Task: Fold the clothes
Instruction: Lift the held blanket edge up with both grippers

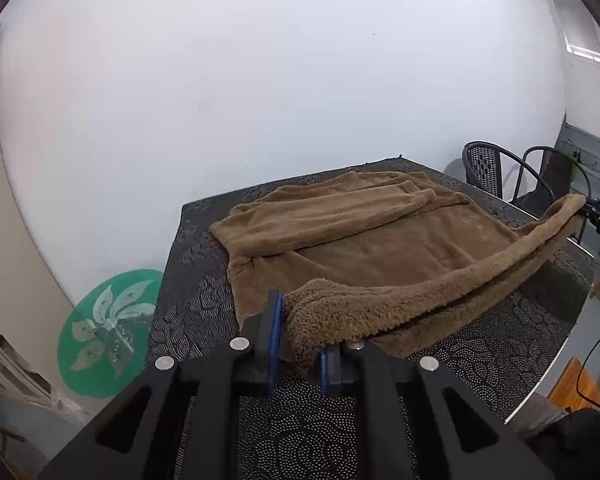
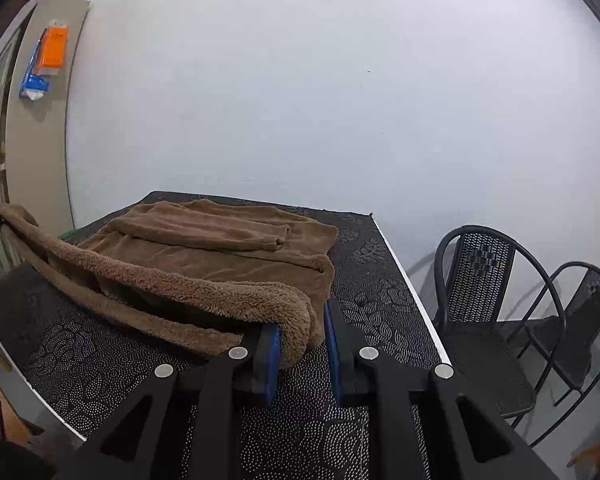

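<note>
The brown, deep-piled fleece garment (image 1: 340, 236) lies spread on the black table with a raised dotted floral pattern (image 1: 204, 280), its far part flat and its two sleeves folded across the body side by side. Its near hem is lifted off the table and stretched into a thick rolled band that runs from one pair of tongs to the other.

The left gripper (image 1: 300, 334) is clenched on one end of that band, the blue pads sunk into the pile. The right gripper (image 2: 302, 338) grasps the other end, with fleece bulging out between its blue-lined fingers.

The long axis of the lifted hem therefore runs crosswise between the two hands, parallel to the near table edge. The rest of the garment lies straight ahead of both tongs, toward the pale wall. Neither hand is nearer; each holds its own corner. Judging by this, the coming fold calls for carrying the hem forward over the flat part, both ends level.

The fleece is soft, bulky and limp, and sags between the grips. Beyond the table's right side stand black metal mesh chairs (image 2: 484, 276).
</note>
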The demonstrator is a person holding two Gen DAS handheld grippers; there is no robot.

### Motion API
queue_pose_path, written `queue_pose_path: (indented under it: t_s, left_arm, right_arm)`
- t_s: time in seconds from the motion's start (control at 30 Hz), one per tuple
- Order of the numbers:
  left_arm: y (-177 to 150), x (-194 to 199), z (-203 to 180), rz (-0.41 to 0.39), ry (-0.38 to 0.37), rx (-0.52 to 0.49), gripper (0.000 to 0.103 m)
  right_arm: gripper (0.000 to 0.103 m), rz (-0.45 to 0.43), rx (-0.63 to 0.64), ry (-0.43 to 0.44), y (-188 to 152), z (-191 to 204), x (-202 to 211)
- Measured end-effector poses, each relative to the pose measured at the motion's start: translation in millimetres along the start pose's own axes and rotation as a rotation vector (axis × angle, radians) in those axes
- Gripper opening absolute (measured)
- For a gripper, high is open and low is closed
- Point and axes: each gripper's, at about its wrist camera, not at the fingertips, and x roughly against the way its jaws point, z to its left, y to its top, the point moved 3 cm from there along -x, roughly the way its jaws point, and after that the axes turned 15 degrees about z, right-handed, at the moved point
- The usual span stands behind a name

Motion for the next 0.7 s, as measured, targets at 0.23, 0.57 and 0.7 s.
queue_pose_path:
  t_s: [0.23,0.57,0.7]
  left_arm:
    - [23,14,8,-0.039,-0.017,0.005,0.018]
    - [42,2,20,-0.046,-0.040,0.045,0.017]
    - [52,0,23,-0.057,-0.043,0.040,0.017]
  right_arm:
    - [0.021,-0.046,0.029,0.004,29,-5,11]
    - [0.021,-0.064,0.063,0.005,59,-8,4]
    - [0.021,-0.068,0.065,0.010,73,-12,-4]
